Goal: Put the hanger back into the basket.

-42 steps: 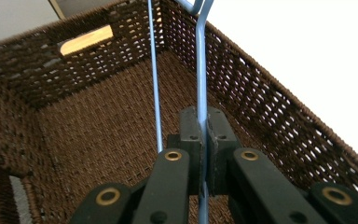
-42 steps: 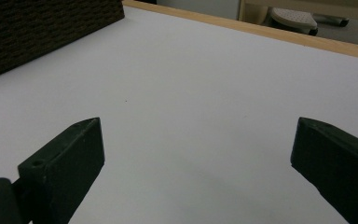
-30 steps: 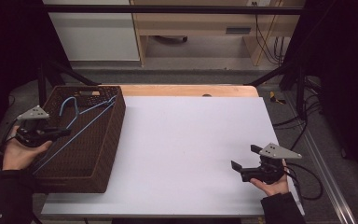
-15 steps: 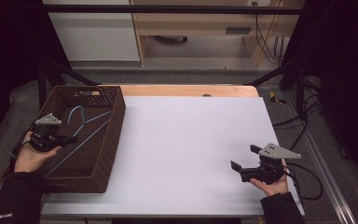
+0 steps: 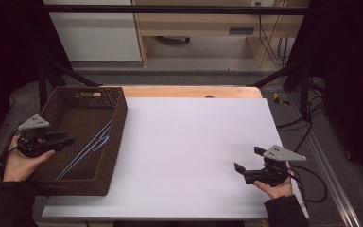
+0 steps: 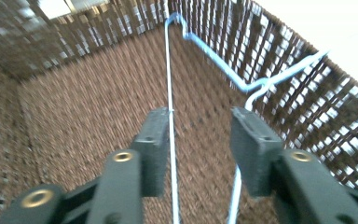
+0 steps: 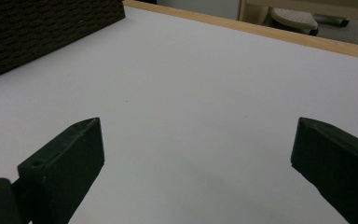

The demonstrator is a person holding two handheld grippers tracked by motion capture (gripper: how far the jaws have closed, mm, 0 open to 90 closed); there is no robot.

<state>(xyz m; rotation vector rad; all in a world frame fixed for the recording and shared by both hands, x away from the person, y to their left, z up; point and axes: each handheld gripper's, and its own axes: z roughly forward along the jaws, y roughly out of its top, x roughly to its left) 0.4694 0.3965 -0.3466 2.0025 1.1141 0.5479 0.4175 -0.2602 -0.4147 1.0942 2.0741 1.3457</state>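
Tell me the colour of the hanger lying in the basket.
Light blue. The hanger shows best in the left gripper view, against the dark brown basket.

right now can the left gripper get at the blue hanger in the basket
Probably yes. The left gripper hangs open over the basket, whose top is uncovered, and the blue hanger lies on the basket floor right below its jaws with nothing on it.
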